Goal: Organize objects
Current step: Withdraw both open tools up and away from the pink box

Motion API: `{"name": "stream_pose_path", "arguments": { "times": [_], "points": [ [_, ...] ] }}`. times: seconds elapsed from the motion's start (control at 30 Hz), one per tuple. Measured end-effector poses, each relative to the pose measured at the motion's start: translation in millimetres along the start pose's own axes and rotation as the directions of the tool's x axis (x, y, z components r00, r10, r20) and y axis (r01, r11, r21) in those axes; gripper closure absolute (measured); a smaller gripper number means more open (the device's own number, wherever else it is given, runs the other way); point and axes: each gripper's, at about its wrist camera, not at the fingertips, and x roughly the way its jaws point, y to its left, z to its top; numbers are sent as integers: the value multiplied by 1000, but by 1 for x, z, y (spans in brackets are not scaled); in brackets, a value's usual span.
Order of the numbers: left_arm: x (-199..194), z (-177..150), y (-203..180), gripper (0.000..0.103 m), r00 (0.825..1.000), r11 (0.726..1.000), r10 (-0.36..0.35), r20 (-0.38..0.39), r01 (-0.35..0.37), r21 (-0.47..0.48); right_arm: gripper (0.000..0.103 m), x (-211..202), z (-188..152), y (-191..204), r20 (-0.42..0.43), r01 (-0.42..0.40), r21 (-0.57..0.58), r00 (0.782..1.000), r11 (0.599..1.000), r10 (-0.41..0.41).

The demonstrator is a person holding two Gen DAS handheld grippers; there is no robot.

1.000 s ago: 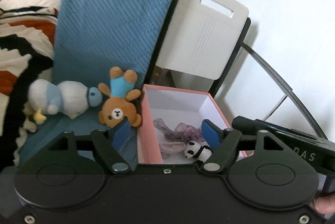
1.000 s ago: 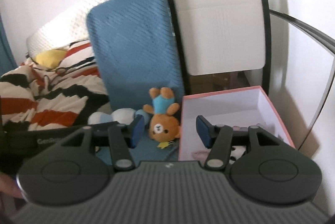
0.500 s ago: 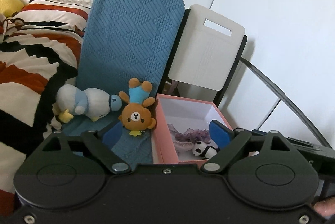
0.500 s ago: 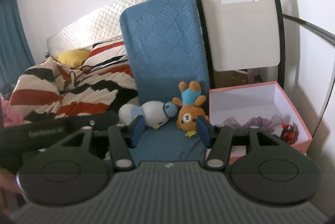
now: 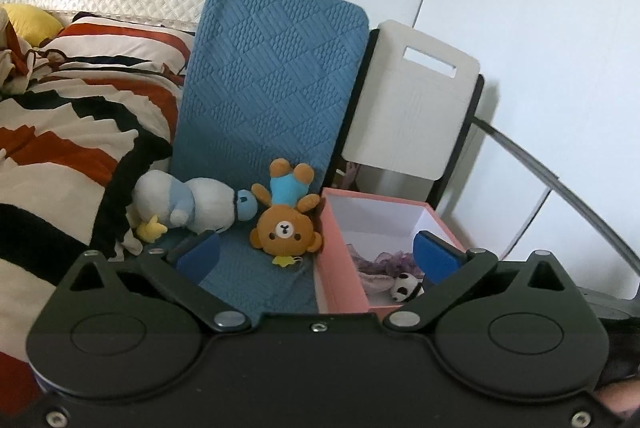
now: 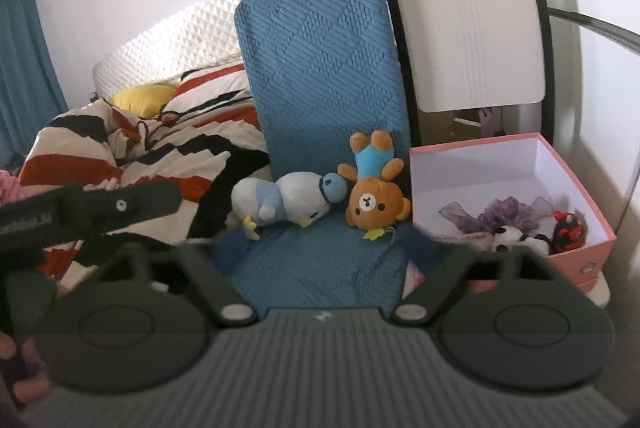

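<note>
A brown bear plush (image 5: pixel 286 218) (image 6: pixel 376 198) lies upside down on a blue cushion (image 5: pixel 272 116) (image 6: pixel 324 68). A white-and-blue penguin plush (image 5: pixel 190 206) (image 6: pixel 286 202) lies to its left. A pink box (image 5: pixel 340 256) (image 6: pixel 592 212) to the right holds a purple ribbon (image 6: pixel 500 212), a panda toy (image 5: pixel 404 288) (image 6: pixel 516 238) and a small red-and-black toy (image 6: pixel 568 230). My left gripper (image 5: pixel 316 252) is open and empty, short of the bear and box. My right gripper (image 6: pixel 324 248) is open and empty, short of the plush toys.
A striped red, black and cream blanket (image 5: pixel 60 132) (image 6: pixel 132 156) covers the bed on the left. A white folding chair back (image 5: pixel 412 108) (image 6: pixel 468 40) stands behind the box. A white wall is at the right. The left gripper's body (image 6: pixel 80 212) crosses the right wrist view.
Both grippers have pulled back from the box and opened wider. The toys and the box look smaller and lie where they were.
</note>
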Motion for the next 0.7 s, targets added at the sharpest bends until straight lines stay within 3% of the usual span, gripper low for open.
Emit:
{"name": "stream_pose_path", "arguments": {
  "times": [0.1, 0.37, 0.7],
  "points": [
    [12, -4, 8, 0, 1000, 1000, 6, -1, -6, -23, 8, 12, -4, 0, -1, -31, -22, 1000, 999, 31],
    [47, -12, 28, 0, 998, 999, 35, -46, -35, -6, 8, 45, -14, 2, -53, -19, -63, 998, 998, 16],
    [71, -17, 48, 0, 995, 999, 53, -84, -53, 3, 8, 71, -27, -1, -100, 20, -36, 995, 999, -24]
  ]
}}
